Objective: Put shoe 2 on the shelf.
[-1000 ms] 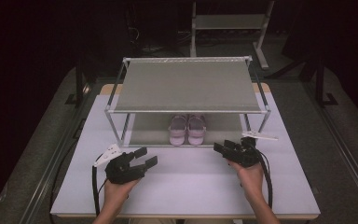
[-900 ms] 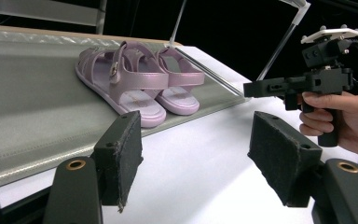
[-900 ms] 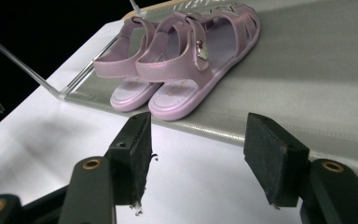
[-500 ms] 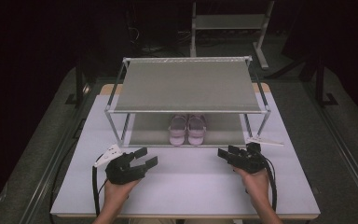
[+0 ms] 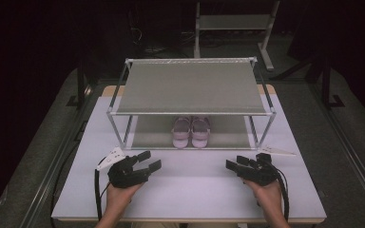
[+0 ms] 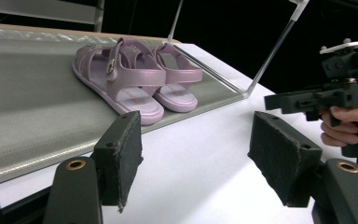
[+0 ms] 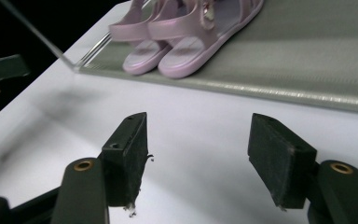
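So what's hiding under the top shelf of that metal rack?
A pair of pink sandals sits side by side on the lower shelf of the rack. From the high view the top shelf covers their back parts and the rest of the lower shelf behind them.

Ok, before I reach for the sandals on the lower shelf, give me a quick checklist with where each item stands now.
1. Left gripper open: ok, jaws wide apart.
2. Right gripper open: ok, nothing between the jaws.
3. Pink sandals side by side on the rack's lower shelf: ok.
4. Table between grippers and shelf clear: ok.
5. Top shelf overhangs the sandals, so come in low from the front: ok.
6. Sandal straps fastened: cannot tell.
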Available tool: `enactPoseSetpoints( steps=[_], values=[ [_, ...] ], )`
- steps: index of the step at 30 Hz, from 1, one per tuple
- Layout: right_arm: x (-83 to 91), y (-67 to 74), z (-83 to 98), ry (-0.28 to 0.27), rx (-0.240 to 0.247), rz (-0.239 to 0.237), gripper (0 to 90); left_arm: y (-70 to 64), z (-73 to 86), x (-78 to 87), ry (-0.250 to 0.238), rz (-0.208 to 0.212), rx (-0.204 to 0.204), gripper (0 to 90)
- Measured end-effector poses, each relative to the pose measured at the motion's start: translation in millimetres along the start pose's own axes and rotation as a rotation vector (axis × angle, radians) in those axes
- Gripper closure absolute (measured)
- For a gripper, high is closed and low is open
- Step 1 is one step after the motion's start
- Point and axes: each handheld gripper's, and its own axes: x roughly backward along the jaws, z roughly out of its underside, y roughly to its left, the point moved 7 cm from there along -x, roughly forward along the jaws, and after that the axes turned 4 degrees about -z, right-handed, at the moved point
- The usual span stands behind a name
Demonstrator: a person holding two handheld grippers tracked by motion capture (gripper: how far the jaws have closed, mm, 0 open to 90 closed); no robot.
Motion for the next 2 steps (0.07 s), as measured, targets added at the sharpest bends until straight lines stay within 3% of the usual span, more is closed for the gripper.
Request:
enactPoseSetpoints(
  steps=[2],
  values=[
    [7.9, 2.6, 5.6, 0.001, 0.012, -0.001, 36.8, -0.4, -0.8, 0.3, -0.005, 0.002, 0.0, 33.4]
  ],
)
